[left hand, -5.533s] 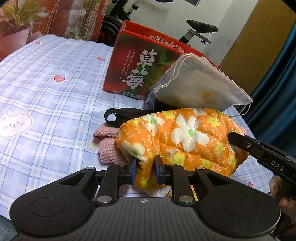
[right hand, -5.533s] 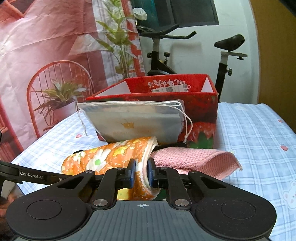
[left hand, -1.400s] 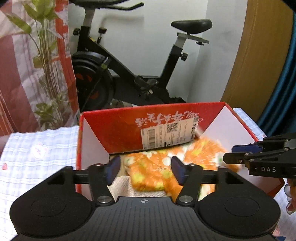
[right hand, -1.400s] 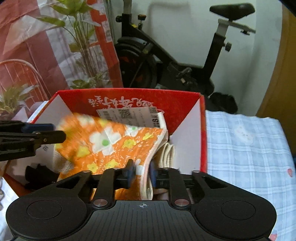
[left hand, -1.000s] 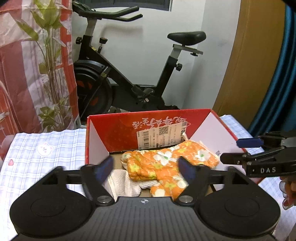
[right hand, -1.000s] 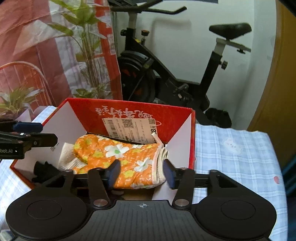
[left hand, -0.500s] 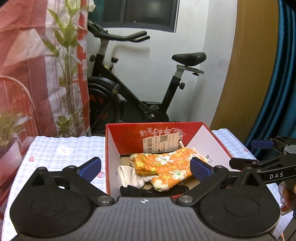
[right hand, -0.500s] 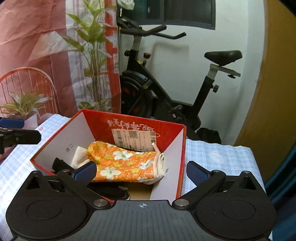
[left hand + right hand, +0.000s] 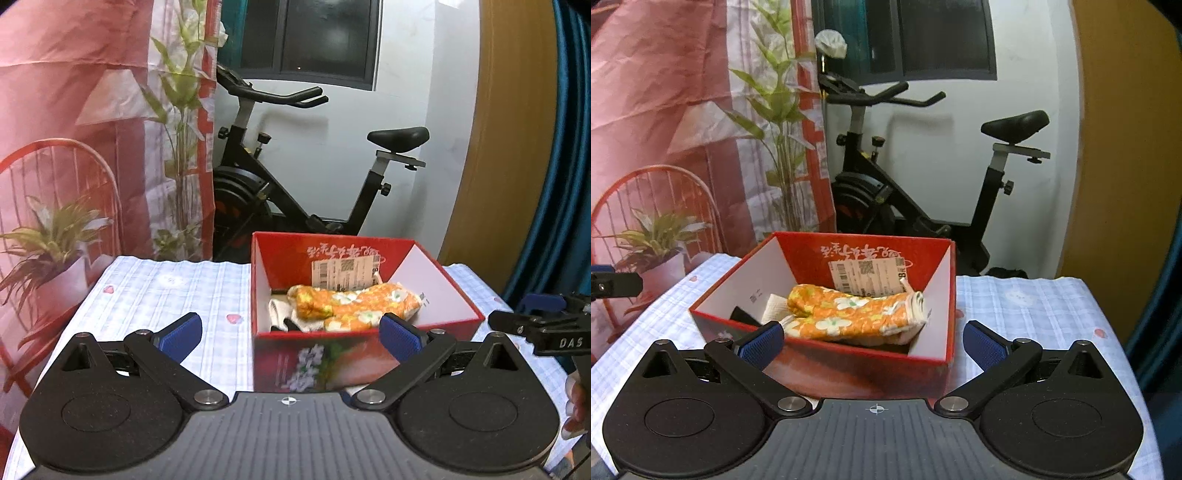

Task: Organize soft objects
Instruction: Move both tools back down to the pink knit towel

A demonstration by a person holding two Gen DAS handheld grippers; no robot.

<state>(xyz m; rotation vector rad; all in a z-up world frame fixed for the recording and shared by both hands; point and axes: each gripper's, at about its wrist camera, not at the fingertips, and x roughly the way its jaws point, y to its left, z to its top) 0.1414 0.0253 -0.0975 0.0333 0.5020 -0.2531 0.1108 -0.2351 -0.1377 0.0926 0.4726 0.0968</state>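
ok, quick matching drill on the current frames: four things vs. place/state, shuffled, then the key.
1. orange floral mitt
2. white cloth
3. shipping label
4. left claw

A. stuck on the far inner wall of the red box
B. open, nothing between its pads
C. lying on top inside the box
D. partly tucked under the mitt

Pairs: 1-C, 2-D, 3-A, 4-B

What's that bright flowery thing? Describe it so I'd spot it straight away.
Find the open red box on the checked tablecloth, in front of the exercise bike. Inside lies an orange padded mitt with white flowers, on top of a white cloth; nothing else there is patterned.
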